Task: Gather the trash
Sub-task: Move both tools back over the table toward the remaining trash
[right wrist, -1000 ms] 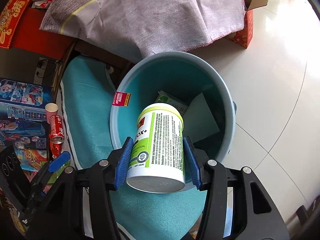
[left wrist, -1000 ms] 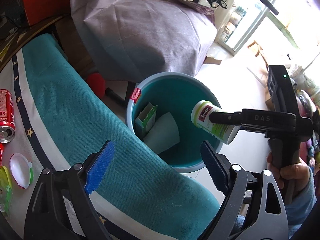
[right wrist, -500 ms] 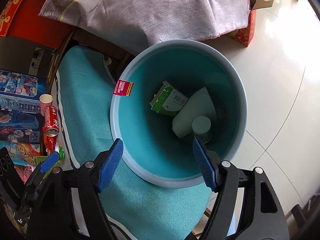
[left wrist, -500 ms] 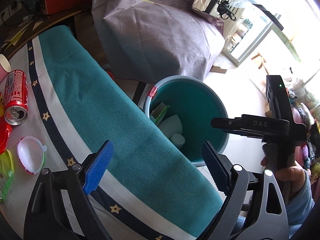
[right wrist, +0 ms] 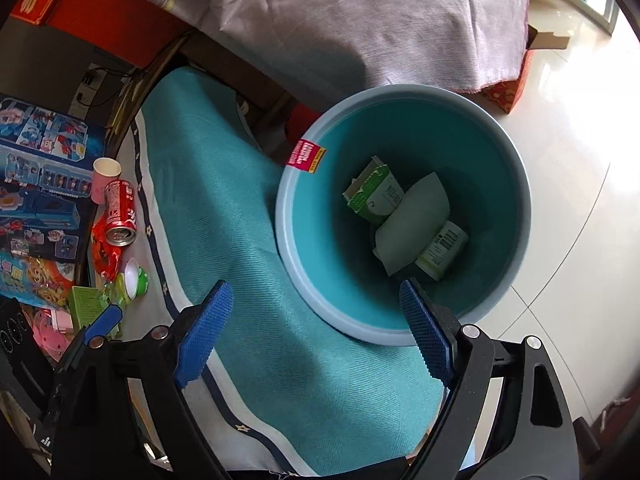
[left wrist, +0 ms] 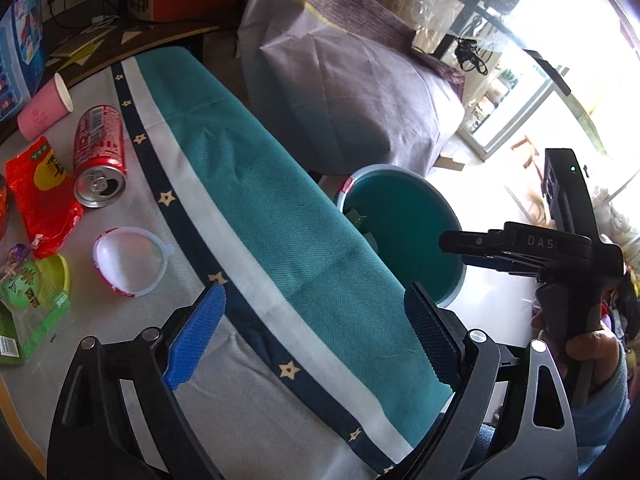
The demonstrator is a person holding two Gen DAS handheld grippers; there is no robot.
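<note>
The white supplement bottle (right wrist: 442, 250) lies at the bottom of the teal bin (right wrist: 304, 272), beside a green carton (right wrist: 374, 196), perhaps partly under paper. Above the bin's near rim, the right gripper (right wrist: 316, 332) has just been opening, nothing between its jaws. The left gripper (left wrist: 316, 338), over the tablecloth (left wrist: 256, 216) beside the bin, gapes empty.

black gripper frames (right wrist: 316, 328), ridged blue jaws, silver screws; pale blue sleeve (left wrist: 600, 408) at the wrist.
</note>
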